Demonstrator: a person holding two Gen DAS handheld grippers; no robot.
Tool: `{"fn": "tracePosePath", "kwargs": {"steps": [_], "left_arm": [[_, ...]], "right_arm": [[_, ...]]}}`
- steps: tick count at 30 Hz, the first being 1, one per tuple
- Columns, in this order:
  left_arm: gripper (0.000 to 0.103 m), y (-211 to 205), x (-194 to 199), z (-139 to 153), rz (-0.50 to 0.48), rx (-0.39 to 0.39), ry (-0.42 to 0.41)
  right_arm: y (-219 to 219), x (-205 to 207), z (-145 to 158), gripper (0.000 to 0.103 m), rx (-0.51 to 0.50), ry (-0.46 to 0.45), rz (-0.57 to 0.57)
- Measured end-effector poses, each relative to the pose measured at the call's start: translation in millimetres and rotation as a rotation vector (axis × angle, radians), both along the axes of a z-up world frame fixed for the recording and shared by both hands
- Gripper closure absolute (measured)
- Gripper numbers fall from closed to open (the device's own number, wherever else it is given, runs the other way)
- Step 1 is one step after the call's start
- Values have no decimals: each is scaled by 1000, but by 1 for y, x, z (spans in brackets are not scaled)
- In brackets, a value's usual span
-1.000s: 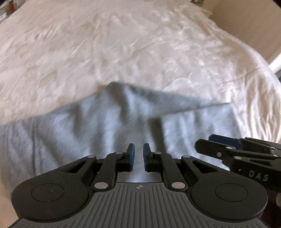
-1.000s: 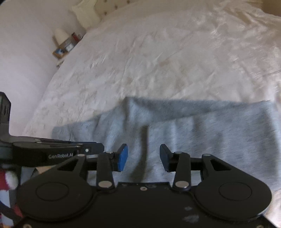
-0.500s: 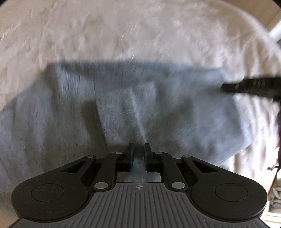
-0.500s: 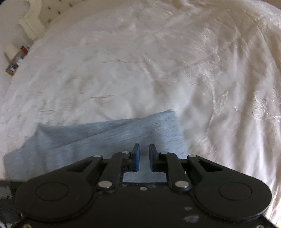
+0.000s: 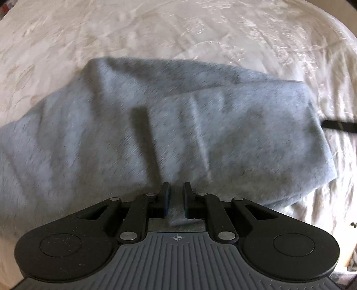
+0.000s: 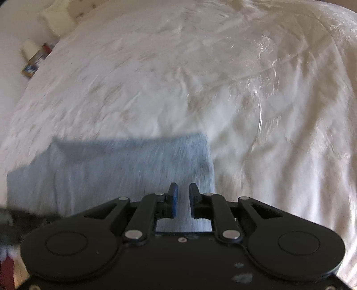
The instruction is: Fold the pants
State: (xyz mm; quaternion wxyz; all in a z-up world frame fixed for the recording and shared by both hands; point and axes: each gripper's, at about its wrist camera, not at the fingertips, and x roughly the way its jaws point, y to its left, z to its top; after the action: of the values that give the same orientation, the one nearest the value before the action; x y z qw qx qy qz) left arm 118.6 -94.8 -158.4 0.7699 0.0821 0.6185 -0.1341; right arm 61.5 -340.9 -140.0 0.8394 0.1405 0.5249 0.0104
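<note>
Grey pants [image 5: 178, 125] lie folded on a white bedspread [image 5: 178, 29]. My left gripper [image 5: 177, 189] has its jaws nearly together, pinching the near edge of the grey cloth. My right gripper [image 6: 183, 191] is likewise nearly closed on the near edge of the pants [image 6: 125, 169], close to their right corner. The right gripper's tip [image 5: 339, 126] shows as a dark blur at the right edge of the left wrist view. Both views are blurred by motion.
The white bedspread [image 6: 223, 78] spreads all around the pants. A small shelf with objects [image 6: 35, 60] and a headboard [image 6: 55, 20] sit far left in the right wrist view. The bed's edge [image 5: 343, 26] curves away at the right.
One second ago the right gripper was open over the pants; it has since closed on their right edge. Both grippers have moved, and the pants now lie wider and flatter in view.
</note>
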Motion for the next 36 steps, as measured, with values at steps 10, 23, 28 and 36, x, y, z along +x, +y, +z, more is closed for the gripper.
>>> {"fn": "tracePosePath", "kwargs": {"steps": [10,23,28,36], "left_arm": [[85,42,-13,0,92,35,18],[62,153,-28,42,127,-70,-127],[33,191,-18,54,164,-77,-162],[27,247,12,39,239,-73,-162]], "right_arm": [[14,-57,-19,88,14,77,-21],[107,-35,30,88,19,-56,51],[175,-19,32,87,34,-53,141],[259,3,30,87,40,-46,243]]}}
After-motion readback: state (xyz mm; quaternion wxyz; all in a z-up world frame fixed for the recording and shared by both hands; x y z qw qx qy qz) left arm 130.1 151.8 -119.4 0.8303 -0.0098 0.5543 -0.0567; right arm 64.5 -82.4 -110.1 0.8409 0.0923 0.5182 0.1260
